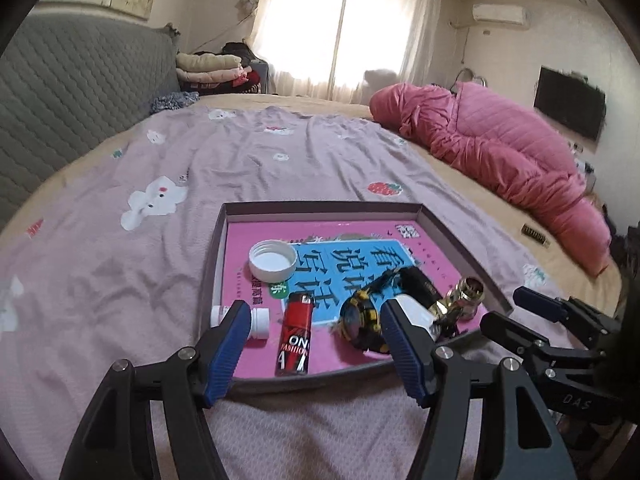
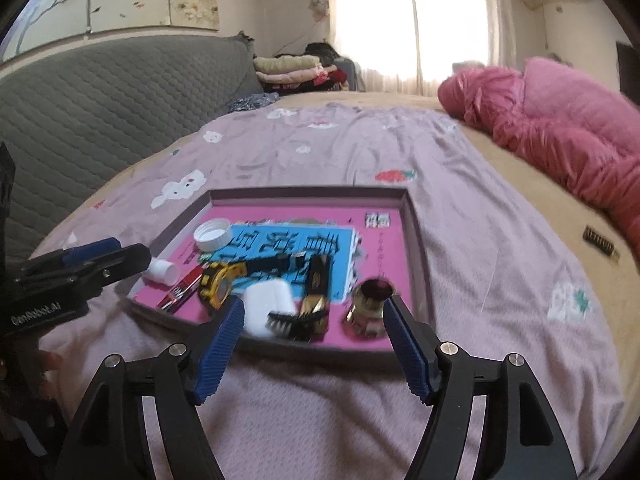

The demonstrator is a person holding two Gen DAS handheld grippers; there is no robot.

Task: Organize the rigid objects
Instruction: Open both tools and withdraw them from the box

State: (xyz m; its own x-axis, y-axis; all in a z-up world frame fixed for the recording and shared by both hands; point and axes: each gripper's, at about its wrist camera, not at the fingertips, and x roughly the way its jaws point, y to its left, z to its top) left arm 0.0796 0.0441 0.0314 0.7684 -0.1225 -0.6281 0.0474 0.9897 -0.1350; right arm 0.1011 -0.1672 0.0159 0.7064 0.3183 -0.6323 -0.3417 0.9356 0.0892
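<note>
Both grippers hanging empty over a full tray on the bed

Left gripper point(image 1: 312, 344) and right gripper point(image 2: 316, 336) both have their jaws spread wide with nothing between them, hovering at the near edge of the tray point(image 1: 320, 208). Inside it: red lighter point(image 1: 294, 340), white bottle cap point(image 1: 273, 261), small white bottle point(image 1: 258, 322), yellow-black watch point(image 1: 362, 316), gold perfume bottle point(image 2: 370, 304). A dark comb-looking thing point(image 2: 600, 245) lies well apart on the bed. Could be mid-sort or basically finished, honestly can't call it.
</note>
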